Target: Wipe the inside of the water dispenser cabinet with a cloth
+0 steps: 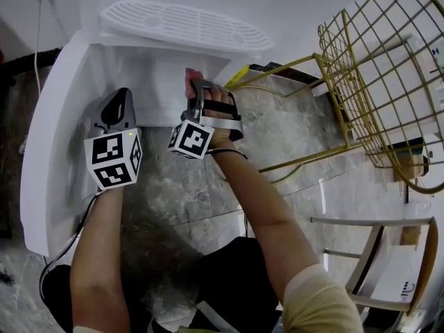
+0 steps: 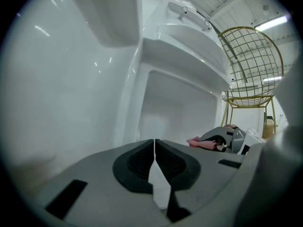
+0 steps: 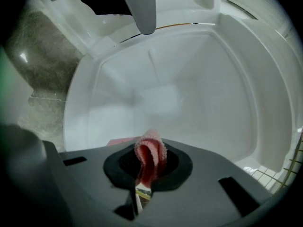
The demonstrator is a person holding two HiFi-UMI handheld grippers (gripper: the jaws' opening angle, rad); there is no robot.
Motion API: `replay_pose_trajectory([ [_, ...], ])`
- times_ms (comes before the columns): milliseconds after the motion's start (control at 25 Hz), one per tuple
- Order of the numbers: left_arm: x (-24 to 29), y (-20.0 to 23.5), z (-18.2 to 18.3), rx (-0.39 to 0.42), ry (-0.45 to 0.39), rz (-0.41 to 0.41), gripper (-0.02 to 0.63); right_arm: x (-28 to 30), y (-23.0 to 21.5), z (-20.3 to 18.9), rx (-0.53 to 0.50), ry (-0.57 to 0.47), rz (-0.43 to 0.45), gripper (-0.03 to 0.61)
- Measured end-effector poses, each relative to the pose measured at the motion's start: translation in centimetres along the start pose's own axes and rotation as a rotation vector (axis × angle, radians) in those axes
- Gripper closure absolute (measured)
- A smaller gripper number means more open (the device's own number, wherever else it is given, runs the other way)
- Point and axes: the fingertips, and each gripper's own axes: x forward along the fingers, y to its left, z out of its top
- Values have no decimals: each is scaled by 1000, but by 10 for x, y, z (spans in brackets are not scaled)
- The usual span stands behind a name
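Finding no legible words, brands or numbers anywhere. Showing only black-and-white square patterns, no letters, on the cubes of the left gripper (image 1: 117, 105) and the right gripper (image 1: 198, 86). Carrying a small tag (image 3: 142, 193) on the cloth (image 3: 150, 150), print too blurred for reading.

Floor (image 1: 173, 193) is grey marble tile, filling the middle of the frame. The white water dispenser (image 1: 159, 82) stands on it upper left. 2 chairs too: gold wire chair (image 1: 388, 82) upper right, pale wooden chair (image 1: 388, 269) lower right.
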Motion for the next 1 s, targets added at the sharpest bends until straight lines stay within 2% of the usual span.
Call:
replay_pose_trajectory([
  [560,-1,-2,-13,16,43,-12,597,15,64,0,89,44,188,551],
  [800,-3,3,-19,23,64,-6,597,23,79,-3,177,76,251,551],
  [1000,-4,5,-22,17,78,4,597,27,94,5,314,89,353,551],
])
